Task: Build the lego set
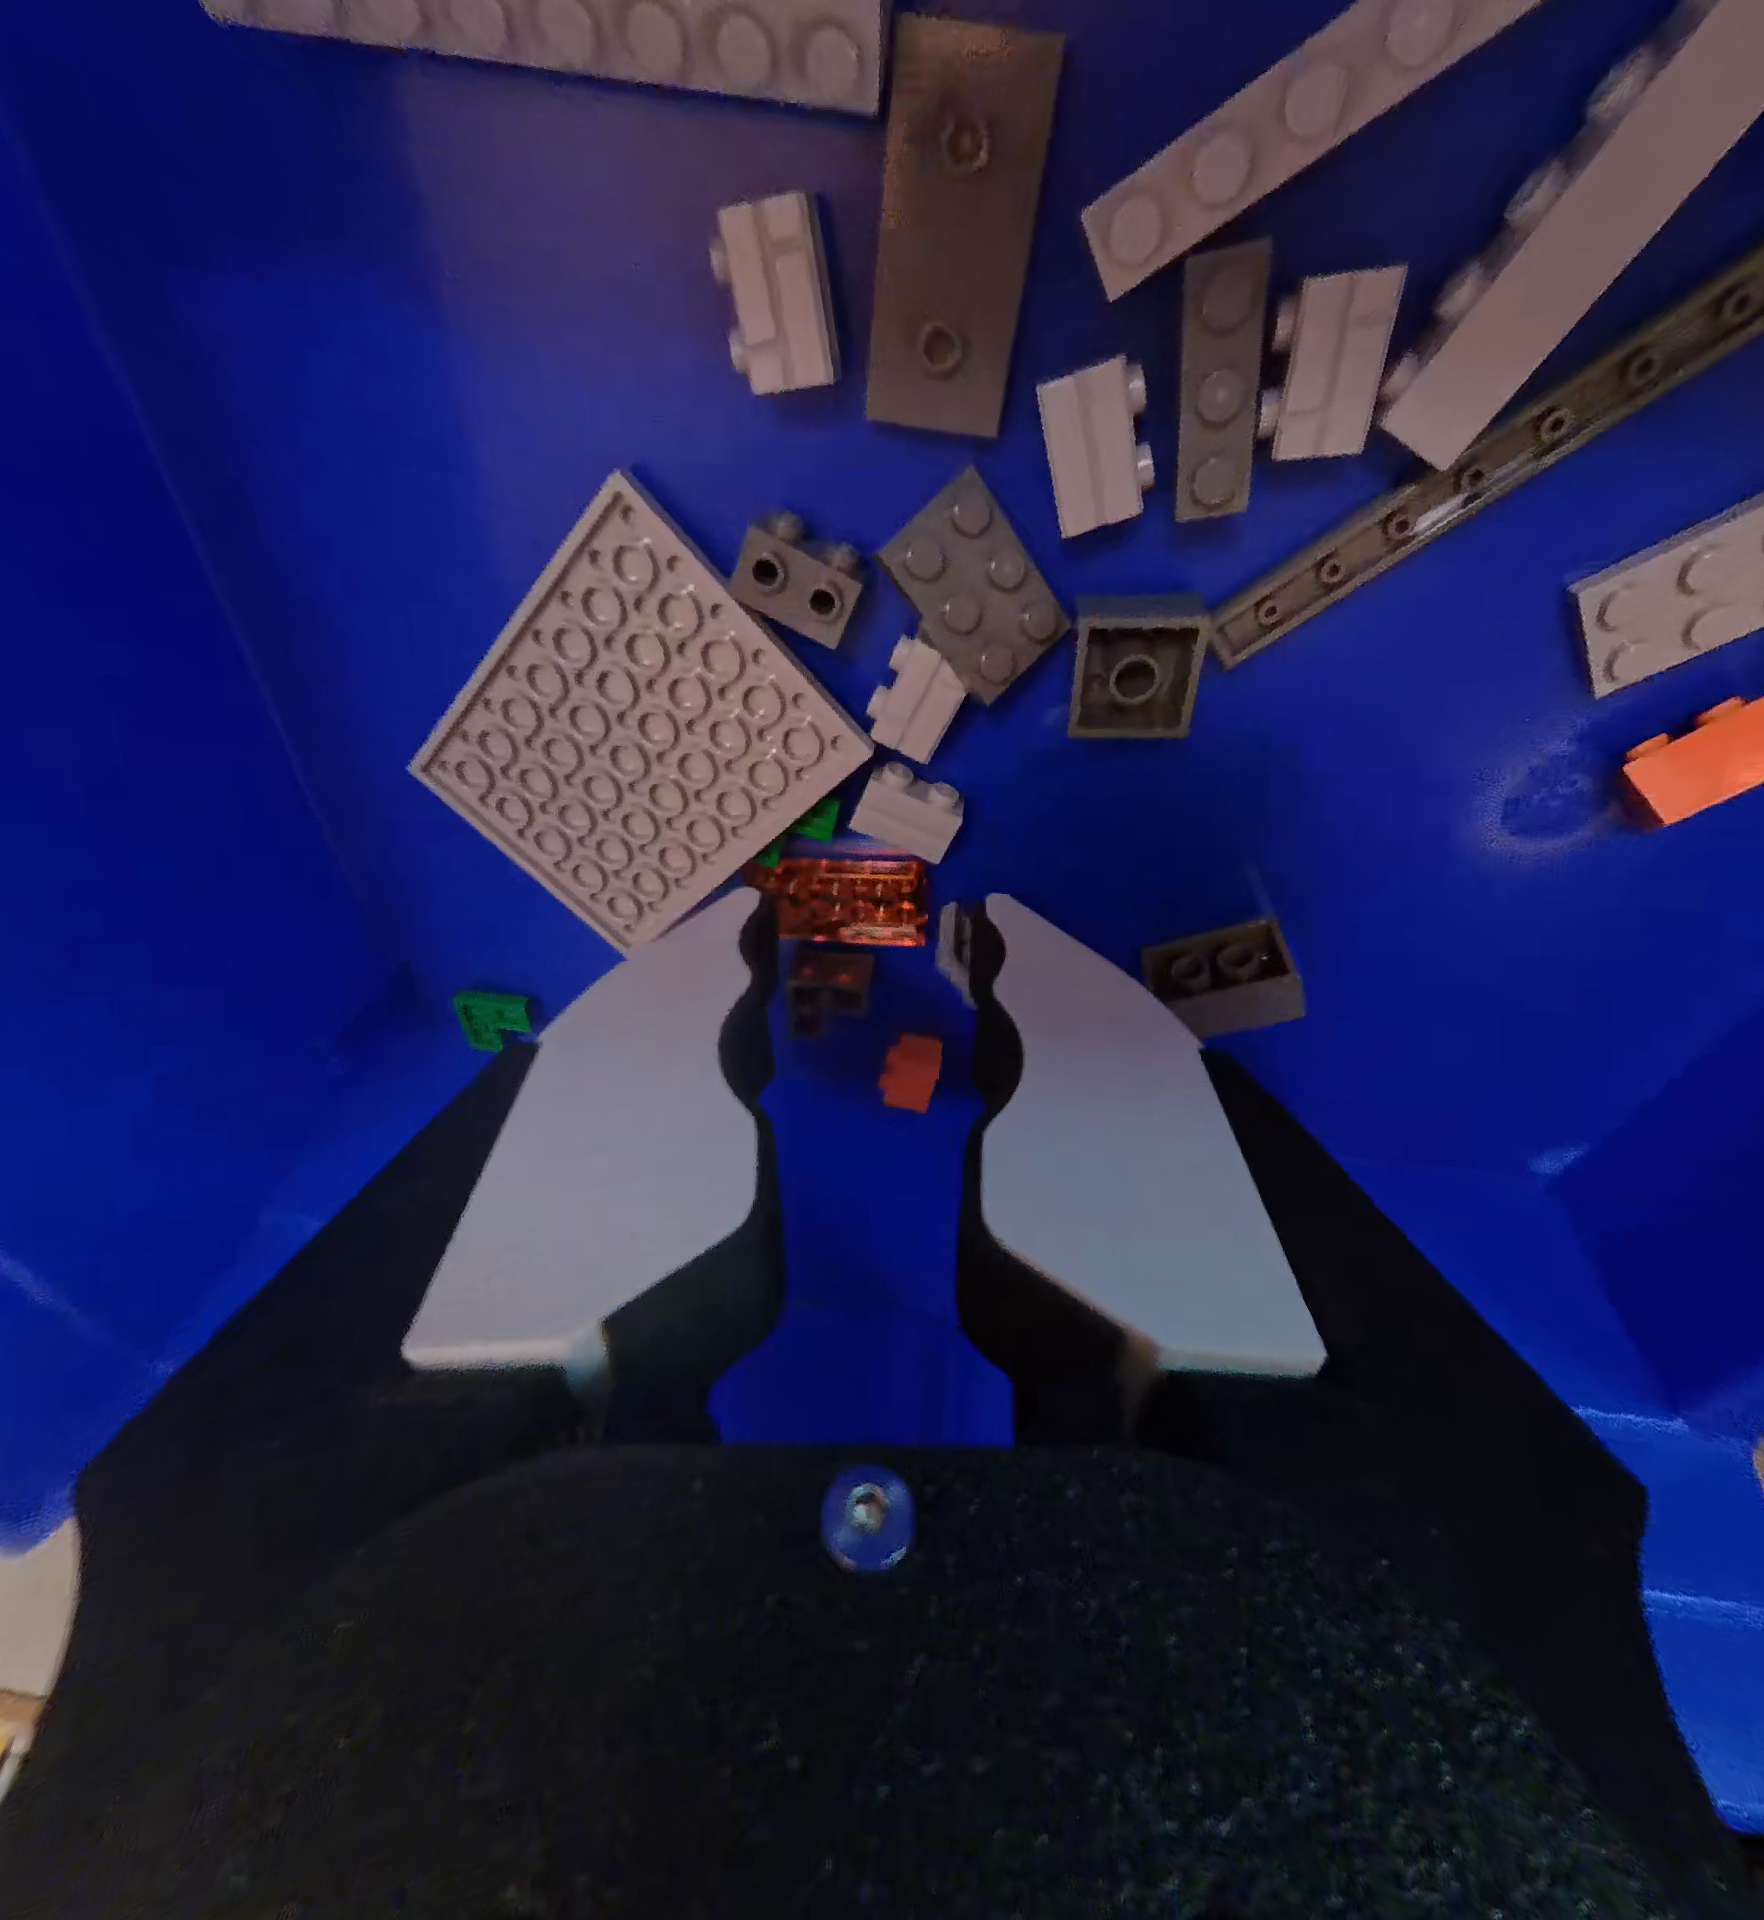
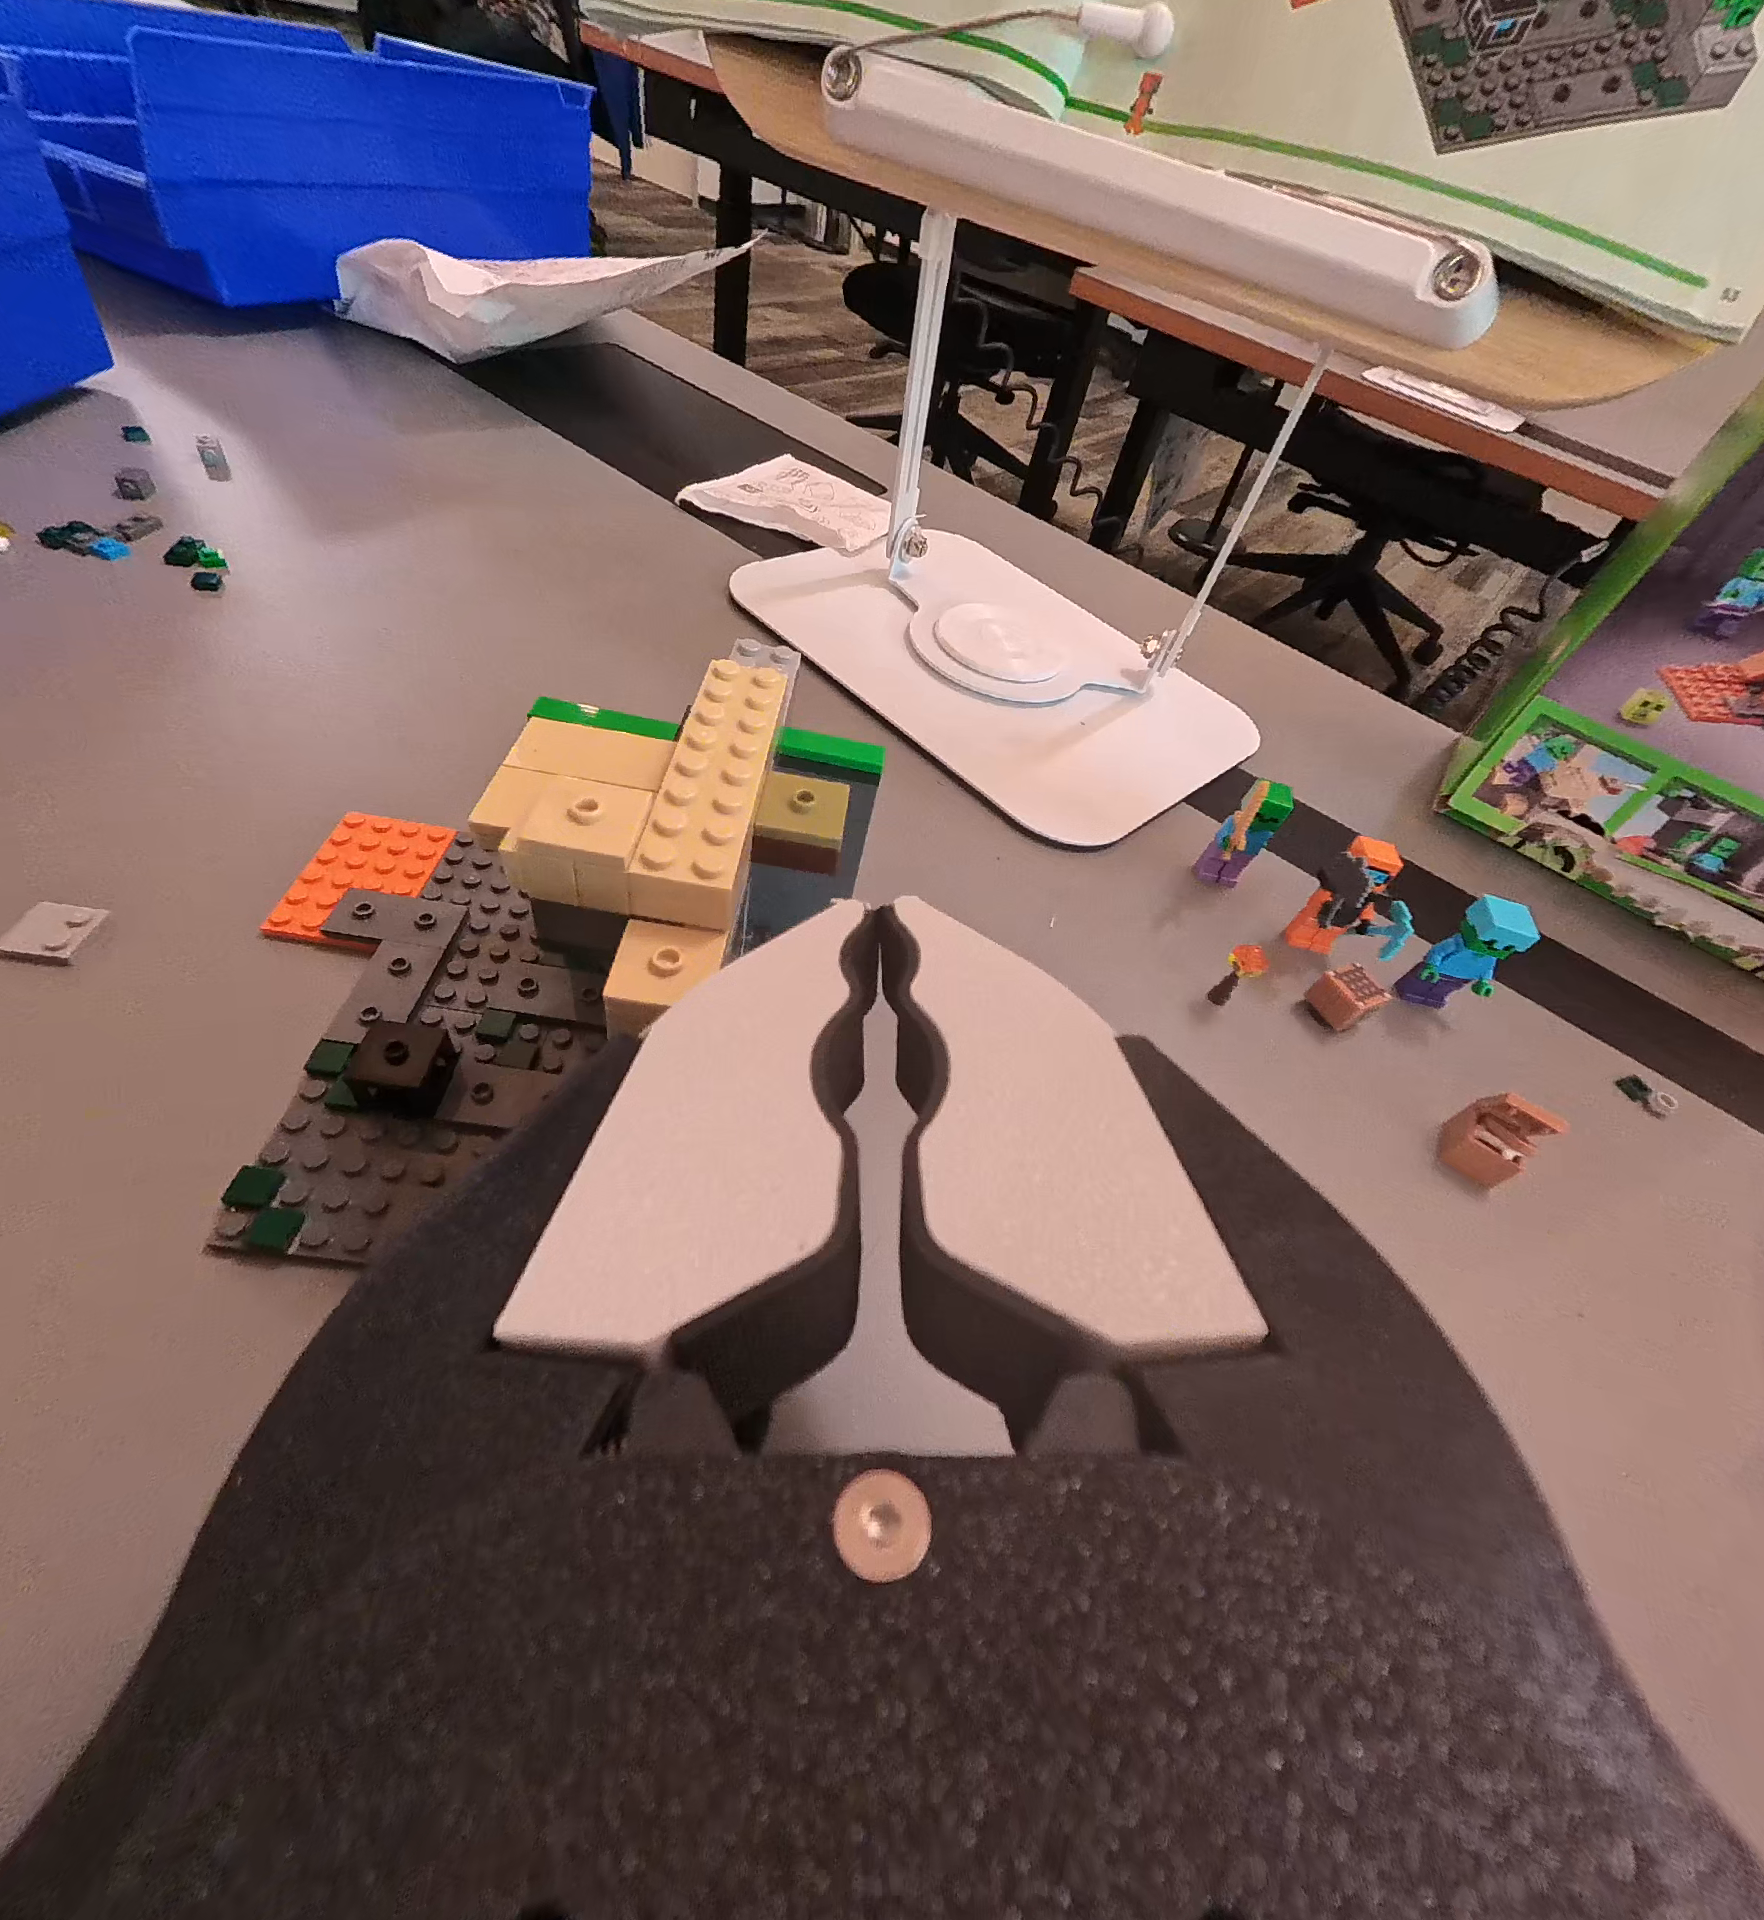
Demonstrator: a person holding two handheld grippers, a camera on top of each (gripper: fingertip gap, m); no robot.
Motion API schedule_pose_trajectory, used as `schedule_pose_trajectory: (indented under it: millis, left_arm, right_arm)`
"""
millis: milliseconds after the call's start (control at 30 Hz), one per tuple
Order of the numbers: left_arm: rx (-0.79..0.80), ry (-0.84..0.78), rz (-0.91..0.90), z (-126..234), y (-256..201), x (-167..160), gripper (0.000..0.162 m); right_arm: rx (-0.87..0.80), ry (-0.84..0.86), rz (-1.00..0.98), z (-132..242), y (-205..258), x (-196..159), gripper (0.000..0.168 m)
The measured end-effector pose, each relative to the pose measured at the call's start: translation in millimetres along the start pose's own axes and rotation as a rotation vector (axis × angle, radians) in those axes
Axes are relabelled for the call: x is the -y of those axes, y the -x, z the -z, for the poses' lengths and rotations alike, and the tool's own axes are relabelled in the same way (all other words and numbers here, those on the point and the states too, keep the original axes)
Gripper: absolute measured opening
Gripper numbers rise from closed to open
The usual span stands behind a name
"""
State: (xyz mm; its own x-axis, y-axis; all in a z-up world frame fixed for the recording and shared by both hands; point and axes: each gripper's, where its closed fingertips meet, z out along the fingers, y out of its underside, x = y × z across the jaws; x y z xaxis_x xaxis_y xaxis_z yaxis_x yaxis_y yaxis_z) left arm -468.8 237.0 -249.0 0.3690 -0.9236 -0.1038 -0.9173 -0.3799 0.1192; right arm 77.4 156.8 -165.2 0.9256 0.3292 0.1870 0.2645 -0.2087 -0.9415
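In the left wrist view my left gripper is open inside a blue bin of loose bricks, its tips just short of a translucent orange brick. A small dark piece and a small orange piece lie between the fingers. A large grey plate lies upside down to the left. In the right wrist view my right gripper is shut and empty above the table, just right of the partly built model of tan bricks on dark grey and orange plates.
Several grey bricks and plates and an orange brick fill the bin's far side. On the table stand a white stand holding the instruction booklet, three minifigures, the set box, blue bins and small loose pieces. The gap from one gripper's tips to the other's is roughly 55 cm. The large grey plate is closer to my left gripper, around 4 cm from its tips; the right tips are 55 cm off.
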Motion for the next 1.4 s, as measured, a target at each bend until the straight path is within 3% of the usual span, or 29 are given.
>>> schedule_pose_trajectory:
  millis: [267,367,467,667,833,900,1033,1167,1267,1333,1400]
  left_arm:
    - [-0.001,-0.008,0.012,-1.0,4.3,-0.9,0.026]
    - [0.010,-0.055,0.003,6.9,1.4,1.2,0.007]
    - [-0.012,-0.107,0.008,20.8,-6.4,1.8,0.003]
    - [-0.058,-0.196,-0.009,44.3,-22.6,2.8,0.002]
    - [-0.247,-0.335,-0.027,70.6,-52.5,11.8,0.002]
    - [-0.296,-0.335,-0.034,73.8,-59.6,9.2,0.002]
    - [-0.234,-0.261,-0.020,60.1,-48.7,0.0,0.003]
    - [-0.374,-0.311,-0.045,60.0,-68.7,9.0,0.002]
    - [-0.604,-0.388,-0.101,75.2,-103.7,20.0,0.002]
    - [-0.719,-0.367,-0.142,79.2,-121.7,18.6,0.002]
    - [-0.735,-0.294,-0.134,69.1,-123.6,16.7,0.003]
  right_arm:
    - [-0.002,-0.013,0.000,2.3,-1.5,3.6,0.000]
    - [-0.002,-0.017,-0.003,2.9,-1.7,4.4,0.000]
    - [0.003,-0.016,-0.002,2.2,-0.2,4.2,0.000]
    - [0.009,-0.017,0.005,2.0,3.1,5.4,0.000]
    - [0.009,-0.025,0.001,3.2,2.7,8.0,0.000]
    - [0.012,-0.023,0.001,2.7,3.6,7.4,0.000]
    - [0.014,-0.022,0.007,2.4,4.8,7.4,0.000]
    - [0.014,-0.020,0.001,2.6,3.9,6.8,0.000]
    - [0.019,-0.012,0.002,1.4,4.7,4.9,0.000]
    - [0.021,-0.009,0.004,0.7,5.7,4.1,0.000]
    - [0.022,-0.009,0.005,0.4,6.0,3.8,0.000]
